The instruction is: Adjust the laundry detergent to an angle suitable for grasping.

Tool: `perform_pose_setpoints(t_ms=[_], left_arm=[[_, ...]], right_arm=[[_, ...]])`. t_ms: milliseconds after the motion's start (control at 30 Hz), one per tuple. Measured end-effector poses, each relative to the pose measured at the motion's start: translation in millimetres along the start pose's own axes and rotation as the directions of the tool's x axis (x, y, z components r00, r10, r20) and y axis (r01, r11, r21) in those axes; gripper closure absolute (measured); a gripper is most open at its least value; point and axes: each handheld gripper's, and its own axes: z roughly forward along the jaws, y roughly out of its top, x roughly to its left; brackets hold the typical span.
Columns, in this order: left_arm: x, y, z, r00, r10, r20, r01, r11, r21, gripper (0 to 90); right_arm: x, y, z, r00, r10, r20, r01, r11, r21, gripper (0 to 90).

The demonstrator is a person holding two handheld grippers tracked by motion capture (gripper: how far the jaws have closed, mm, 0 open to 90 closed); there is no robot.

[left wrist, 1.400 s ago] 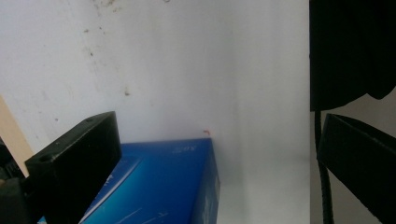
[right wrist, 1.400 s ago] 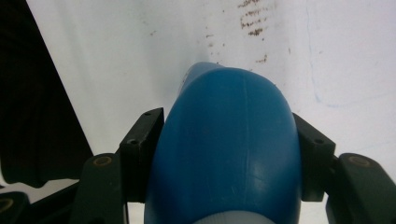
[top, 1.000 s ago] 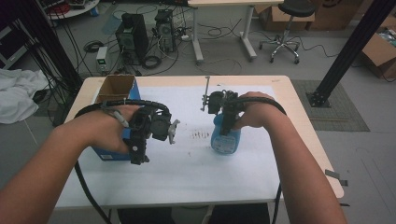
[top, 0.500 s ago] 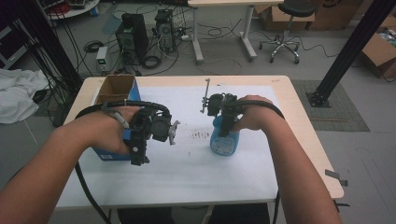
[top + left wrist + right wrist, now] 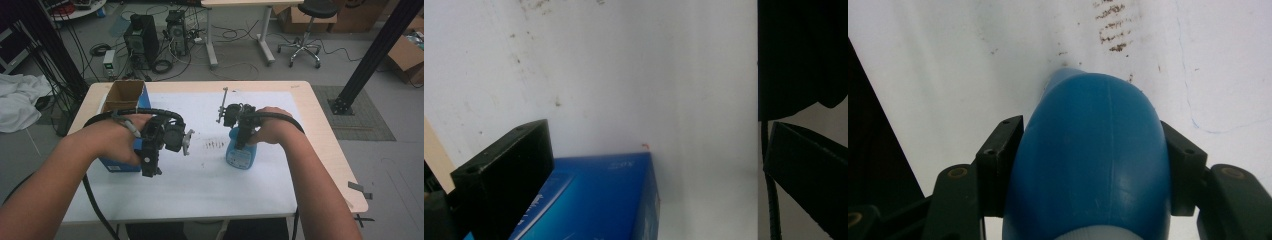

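Note:
A blue plastic bottle stands upright on the white sheet, right of the middle. My right gripper comes down on it from above, and in the right gripper view the gripper has both black jaws pressed against the bottle, one on each side. A blue box with an open cardboard top stands at the table's left. My left gripper hangs over the box's right front corner. In the left gripper view the gripper has its jaws wide apart, with the box's corner below and nothing held.
A thin metal rod lies on the white sheet behind the bottle. Dark smudges mark the sheet between the grippers. Black cables trail off the front edge. Beyond the table are computers, a stool and cardboard boxes.

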Motion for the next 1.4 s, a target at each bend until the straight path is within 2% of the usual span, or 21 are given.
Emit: perform_pose_setpoints(t_ms=[333, 500, 567, 1000, 1400], left_arm=[[0.2, 1.1, -1.2, 1.0000, 0.004, -0.006, -0.004, 1.0000, -0.008, 0.3], [-0.2, -0.1, -2.2, 1.0000, -0.001, -0.008, 0.001, 1.0000, -0.005, 0.3], [-0.1, 0.0, -2.2, 1.0000, 0.000, -0.009, -0.001, 1.0000, -0.006, 0.3], [0.6, -1.2, -1.4, 1.0000, -0.001, -0.005, 0.001, 1.0000, -0.002, 0.3], [0.4, 2.6, -3.4, 0.9999, 0.005, -0.012, -0.005, 1.0000, -0.004, 0.3]], right_arm=[[2.5, -2.8, -0.3, 0.9999, 0.008, 0.011, -0.007, 1.000, -0.023, 37.8], [0.3, -4.0, -0.5, 0.9991, 0.041, 0.004, -0.041, 0.999, -0.026, 36.9], [-1.0, -4.0, -1.4, 0.9984, 0.053, -0.022, -0.054, 0.998, -0.032, 35.6], [-2.5, -4.9, -2.9, 0.9967, 0.079, -0.015, -0.080, 0.996, -0.030, 33.3], [-3.1, -8.7, -7.4, 0.9950, 0.099, -0.017, -0.099, 0.994, -0.035, 26.4]])
